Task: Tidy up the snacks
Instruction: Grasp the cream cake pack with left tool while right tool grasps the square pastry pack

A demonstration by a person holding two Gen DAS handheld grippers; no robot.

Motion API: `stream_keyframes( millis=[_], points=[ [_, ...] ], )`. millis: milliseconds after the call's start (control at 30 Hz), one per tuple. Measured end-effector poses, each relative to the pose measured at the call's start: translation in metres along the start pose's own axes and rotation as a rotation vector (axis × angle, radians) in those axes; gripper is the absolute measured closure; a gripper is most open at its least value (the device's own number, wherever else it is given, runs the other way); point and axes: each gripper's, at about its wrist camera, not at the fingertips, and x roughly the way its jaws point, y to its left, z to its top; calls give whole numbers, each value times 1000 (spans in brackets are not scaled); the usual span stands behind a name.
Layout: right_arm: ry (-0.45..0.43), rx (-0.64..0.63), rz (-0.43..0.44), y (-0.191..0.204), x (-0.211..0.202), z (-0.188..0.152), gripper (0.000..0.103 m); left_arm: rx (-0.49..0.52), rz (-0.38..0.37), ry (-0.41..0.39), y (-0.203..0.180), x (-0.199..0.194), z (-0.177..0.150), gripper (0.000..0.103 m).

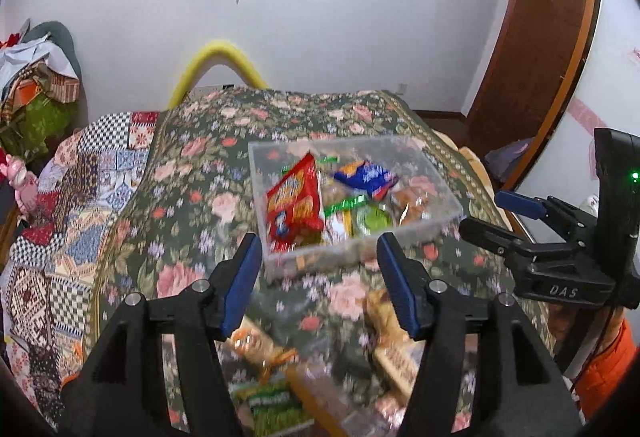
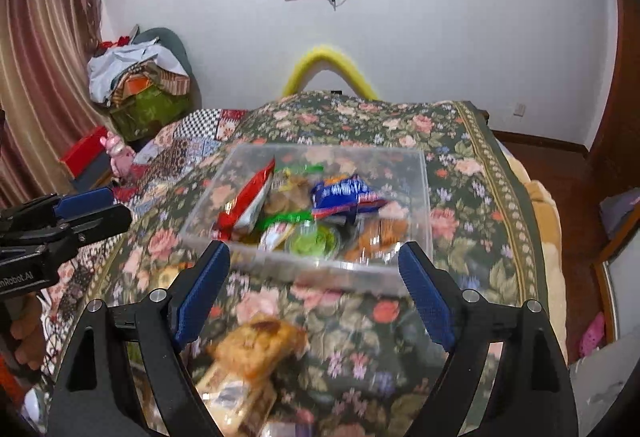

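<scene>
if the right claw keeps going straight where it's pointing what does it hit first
Most likely the near wall of the clear plastic box of snacks, straight ahead of the open right claw. Depth is blurred, so the floral bedspread might come first.

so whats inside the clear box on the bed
The clear box holds a red packet, a blue packet, a green cup and wrapped pastries. Anything beneath them is covered.

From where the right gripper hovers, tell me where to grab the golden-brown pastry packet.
Take the pastry packet across its short width, coming straight down from above. It lies flat on the floral bedspread, apparently overlapping another wrapper, and the open right gripper looks wide enough.
</scene>
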Motion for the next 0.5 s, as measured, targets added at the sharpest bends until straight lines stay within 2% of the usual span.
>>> stream_keyframes(
  millis=[267, 500],
  points=[
    [66, 38, 36, 8, 3, -33, 18, 18, 51, 77, 22, -1, -50, 42],
    [115, 32, 50, 25, 23, -44, 18, -51, 54, 153, 50, 20, -78, 42]
  ],
)
